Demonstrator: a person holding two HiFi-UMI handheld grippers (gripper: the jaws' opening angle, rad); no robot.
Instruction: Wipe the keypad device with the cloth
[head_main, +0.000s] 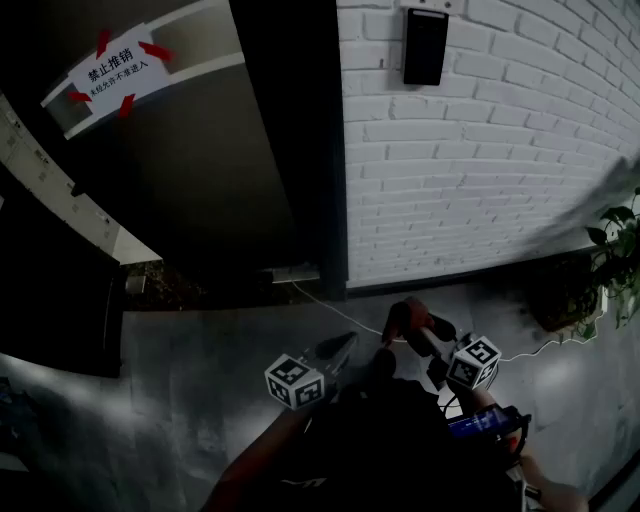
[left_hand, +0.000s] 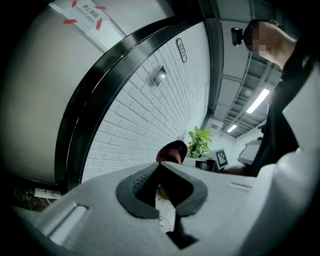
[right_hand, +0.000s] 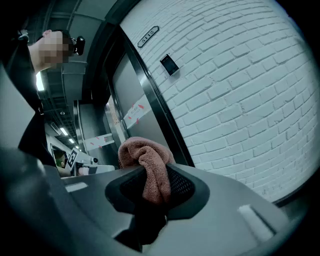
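The right gripper (right_hand: 156, 170) was squeezed tight on the pink cloth (right_hand: 145, 155), which stuck up out of its 2 jaws. The left gripper (left_hand: 161, 166) was closed with nothing in it. The keypad device (head_main: 425, 45) hung high on the white brick wall (head_main: 480, 160), near the wall's left edge by the dark door frame (head_main: 300, 150). Both grippers were low down, well apart from it. To do this well, I think the cloth needed lifting up to the keypad, pressing on flat and soft, then rubbing over the whole front, with the empty gripper out of the way.
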